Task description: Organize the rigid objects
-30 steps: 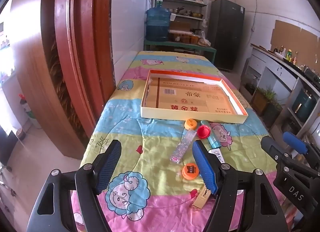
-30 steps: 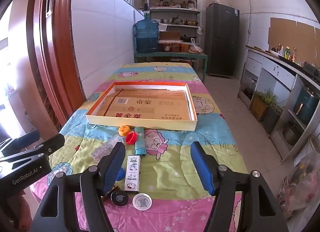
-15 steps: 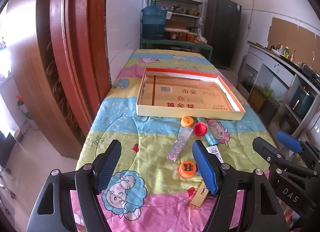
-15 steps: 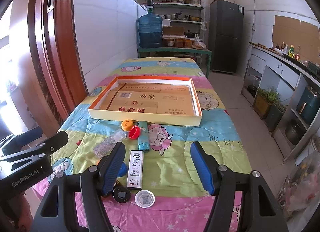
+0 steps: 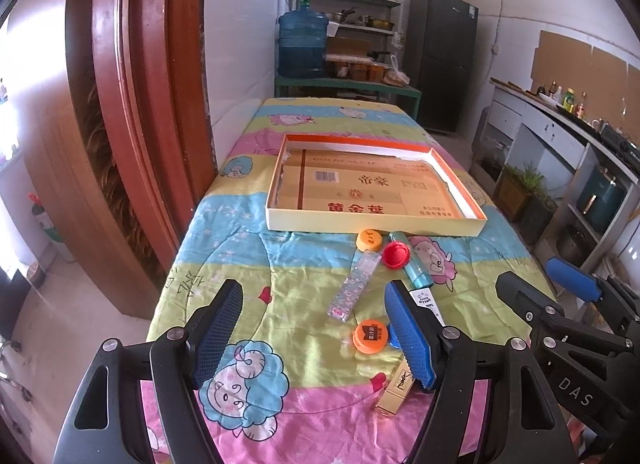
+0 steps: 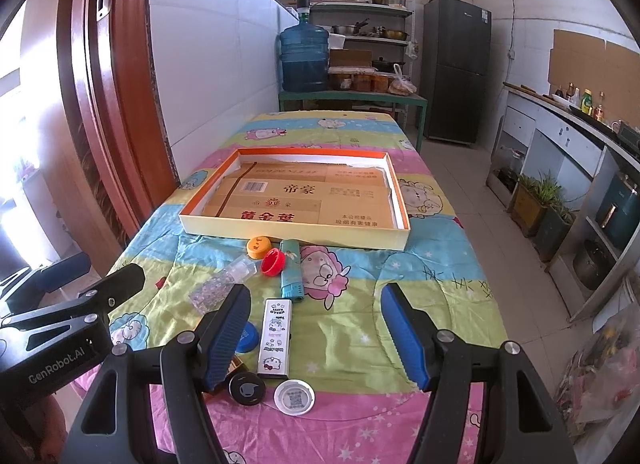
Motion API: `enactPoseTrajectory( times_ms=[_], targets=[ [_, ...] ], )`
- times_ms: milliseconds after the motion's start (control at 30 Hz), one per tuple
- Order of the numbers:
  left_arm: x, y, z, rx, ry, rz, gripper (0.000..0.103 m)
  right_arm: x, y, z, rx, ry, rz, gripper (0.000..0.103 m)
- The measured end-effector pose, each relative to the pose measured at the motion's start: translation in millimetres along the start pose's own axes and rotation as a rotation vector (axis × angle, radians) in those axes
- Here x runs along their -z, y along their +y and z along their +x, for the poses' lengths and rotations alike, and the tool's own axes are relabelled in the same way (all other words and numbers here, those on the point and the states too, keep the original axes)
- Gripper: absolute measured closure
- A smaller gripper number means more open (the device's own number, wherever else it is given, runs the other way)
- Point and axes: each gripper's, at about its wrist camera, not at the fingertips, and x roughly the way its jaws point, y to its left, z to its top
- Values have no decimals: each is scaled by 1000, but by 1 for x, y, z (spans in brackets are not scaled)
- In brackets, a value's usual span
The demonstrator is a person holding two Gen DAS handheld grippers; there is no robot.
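A: Where's the stuff?

B: My left claw (image 5: 312, 328) and right claw (image 6: 316, 330) both gape wide, holding nothing. Caps, lighters and the clear glitter-filled plastic bottle (image 5: 354, 288) lie on the cartoon-print counter (image 6: 432, 276), just before the shallow yellow cardboard tray (image 6: 292, 238).

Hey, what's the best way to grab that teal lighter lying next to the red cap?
Grip the teal plastic lighter across its narrow width near mid-body, coming straight down from above. It lies flat on the quilt with its long axis running away from the camera, so the long sides are the ones to pinch. Go below the red bottle cap, which sits close by its far left side.
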Motion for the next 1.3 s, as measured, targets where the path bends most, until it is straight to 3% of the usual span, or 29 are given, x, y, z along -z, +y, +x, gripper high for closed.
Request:
enactPoseTrajectory(
  times_ms=[567,833,1033,1133,1300],
  targets=[
    [3,2,9,54,11,19,28,3,-6,6,-1,19,27,36],
    [-5,-4,36,89,50,78,28,3,-9,18,-18,50,30,36],
    [-14,-13,79,138,134,139,28,-9,-8,48,-65,108,-4,36],
    [-14,-22,101,149,179,202,37,-14,-8,72,-102,159,-28,36],
    [-11,-31,130,172,248,270,38,-22,-12,114,-166,265,-35,39]
  ],
)
